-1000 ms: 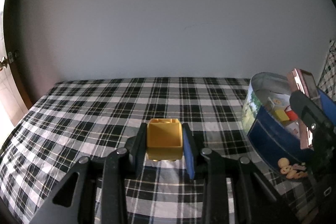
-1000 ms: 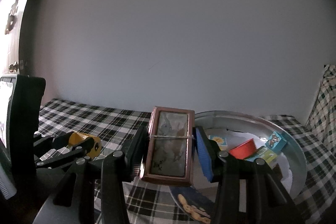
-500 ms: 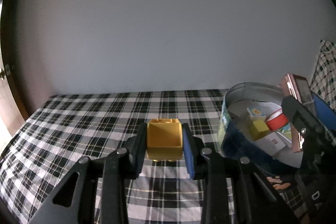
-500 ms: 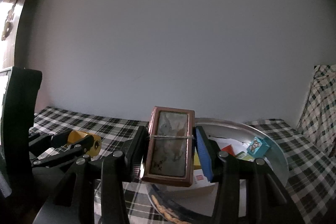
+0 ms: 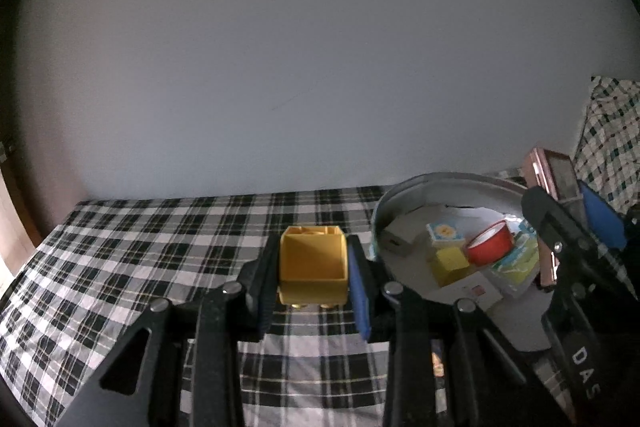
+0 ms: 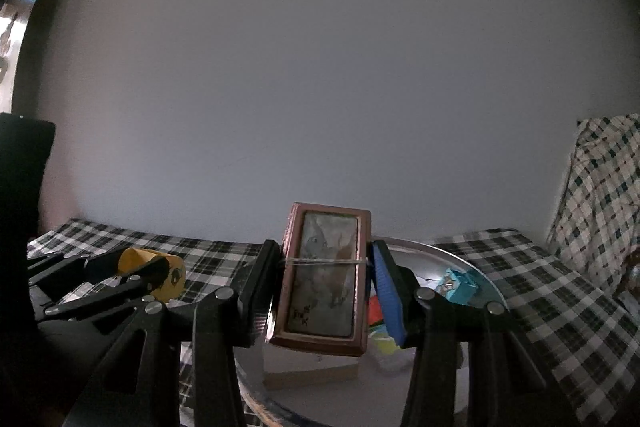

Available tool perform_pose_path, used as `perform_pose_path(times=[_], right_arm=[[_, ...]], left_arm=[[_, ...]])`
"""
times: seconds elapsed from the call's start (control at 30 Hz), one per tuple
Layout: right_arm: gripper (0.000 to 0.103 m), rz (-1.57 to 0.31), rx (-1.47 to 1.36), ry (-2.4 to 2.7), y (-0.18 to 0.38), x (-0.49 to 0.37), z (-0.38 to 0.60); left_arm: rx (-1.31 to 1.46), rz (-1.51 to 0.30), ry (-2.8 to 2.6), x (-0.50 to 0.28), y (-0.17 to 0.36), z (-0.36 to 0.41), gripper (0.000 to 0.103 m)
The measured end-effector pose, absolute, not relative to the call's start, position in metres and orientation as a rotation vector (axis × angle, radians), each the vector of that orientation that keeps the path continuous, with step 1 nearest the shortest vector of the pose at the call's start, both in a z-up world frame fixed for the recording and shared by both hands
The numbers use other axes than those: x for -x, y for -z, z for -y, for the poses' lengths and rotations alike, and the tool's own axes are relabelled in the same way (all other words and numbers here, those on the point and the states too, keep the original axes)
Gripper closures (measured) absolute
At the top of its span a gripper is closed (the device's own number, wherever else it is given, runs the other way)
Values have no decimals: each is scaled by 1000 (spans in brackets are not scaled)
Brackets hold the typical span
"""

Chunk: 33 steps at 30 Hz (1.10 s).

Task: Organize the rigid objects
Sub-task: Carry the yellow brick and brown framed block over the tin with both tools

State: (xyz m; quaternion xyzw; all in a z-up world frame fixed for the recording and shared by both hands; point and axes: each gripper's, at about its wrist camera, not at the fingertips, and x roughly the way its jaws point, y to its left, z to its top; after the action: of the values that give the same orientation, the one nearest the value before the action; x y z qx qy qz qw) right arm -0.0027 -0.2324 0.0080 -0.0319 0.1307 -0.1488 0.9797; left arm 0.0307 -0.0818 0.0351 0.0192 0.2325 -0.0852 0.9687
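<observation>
My left gripper (image 5: 313, 267) is shut on a yellow toy block (image 5: 312, 269), held above the checked bedspread just left of a round metal tin (image 5: 394, 195). The block also shows in the right wrist view (image 6: 154, 273). My right gripper (image 6: 324, 279) is shut on a pink-framed rectangular box (image 6: 324, 275) bound with a rubber band, held upright over the tin (image 6: 472, 267). That box shows at the right of the left wrist view (image 5: 554, 179). The tin holds several small items, among them a red ring (image 5: 490, 247), a yellow cube (image 5: 450, 259) and a blue box (image 6: 458, 285).
The black-and-white checked bedspread (image 5: 140, 247) covers the bed up to a plain wall. A checked pillow (image 6: 600, 187) leans at the right. A wooden door edge (image 5: 16, 227) stands at the far left.
Both grippers have moved right toward the tin with their objects. The tin now sits closer in the left wrist view, its inside more in view, and lower under the right gripper.
</observation>
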Motion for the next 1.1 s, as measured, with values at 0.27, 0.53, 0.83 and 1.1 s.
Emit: perform_pose_path(times=[0.27, 0.53, 0.83, 1.1], right_arm=[[53, -253, 35, 342, -13, 7, 255], [53, -247, 11, 379, -16, 6, 276], [53, -244, 11, 422, -21, 7, 290], [53, -243, 6, 460, -23, 5, 306]], left_arm=[[-39, -461, 216, -31, -40, 103, 73], [-42, -462, 251, -36, -43, 122, 73], [-33, -474, 292, -40, -46, 145, 73], [-34, -488, 315, -49, -42, 167, 73]])
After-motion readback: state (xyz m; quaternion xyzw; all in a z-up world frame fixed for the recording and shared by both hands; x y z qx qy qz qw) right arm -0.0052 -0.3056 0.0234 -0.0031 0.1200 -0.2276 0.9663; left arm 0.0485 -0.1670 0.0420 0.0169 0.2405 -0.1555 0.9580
